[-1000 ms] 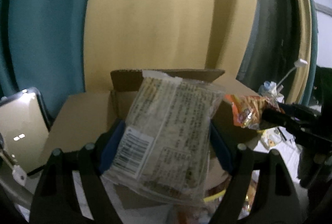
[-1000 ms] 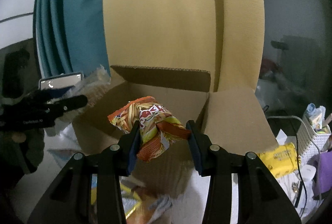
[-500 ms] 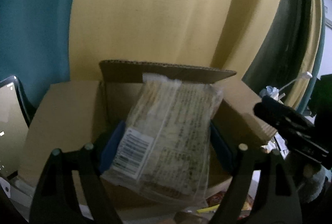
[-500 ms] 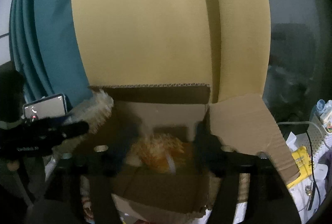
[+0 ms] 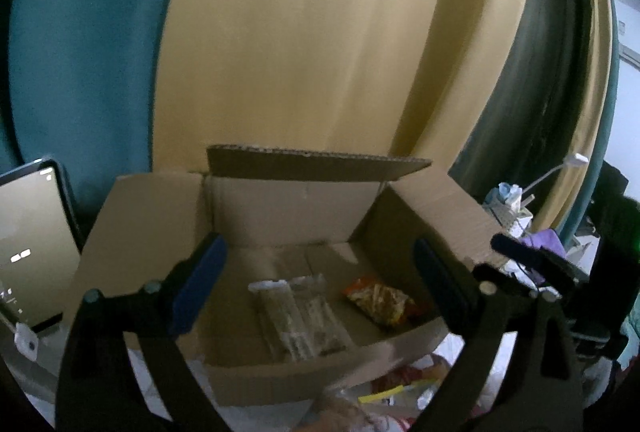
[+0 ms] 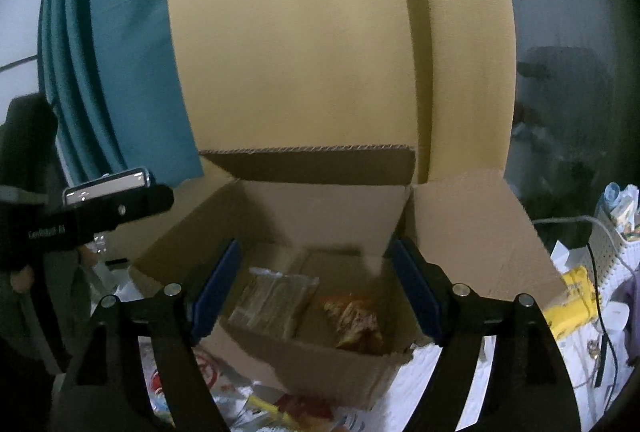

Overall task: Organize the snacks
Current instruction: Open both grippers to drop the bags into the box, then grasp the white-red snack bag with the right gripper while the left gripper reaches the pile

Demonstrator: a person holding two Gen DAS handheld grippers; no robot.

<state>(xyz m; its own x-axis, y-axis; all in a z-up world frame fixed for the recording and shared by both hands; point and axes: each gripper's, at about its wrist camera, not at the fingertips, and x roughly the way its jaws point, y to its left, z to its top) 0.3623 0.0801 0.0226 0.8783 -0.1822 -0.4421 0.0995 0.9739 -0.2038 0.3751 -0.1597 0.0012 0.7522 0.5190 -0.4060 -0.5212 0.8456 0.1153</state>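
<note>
An open cardboard box (image 5: 280, 207) (image 6: 472, 228) stands in front of both grippers. Inside lie a clear packet of brown snack bars (image 5: 298, 316) (image 6: 276, 298) on the left and an orange crinkled snack bag (image 5: 380, 298) (image 6: 354, 320) on the right. My left gripper (image 5: 320, 284) is open and empty, held above the box's front edge. My right gripper (image 6: 314, 292) is open and empty, also above the box front. The left gripper shows at the left of the right wrist view (image 6: 100, 216).
Yellow and teal curtains (image 6: 320, 51) hang behind the box. A phone (image 5: 28, 248) stands at the left. Loose snack packets (image 6: 272, 408) lie on the white surface before the box. A yellow pack (image 6: 572, 296), a white basket (image 6: 616, 232) and a cable are at the right.
Both grippers opened and let go. The clear packet and the orange bag dropped into the box and now lie on its bottom.
</note>
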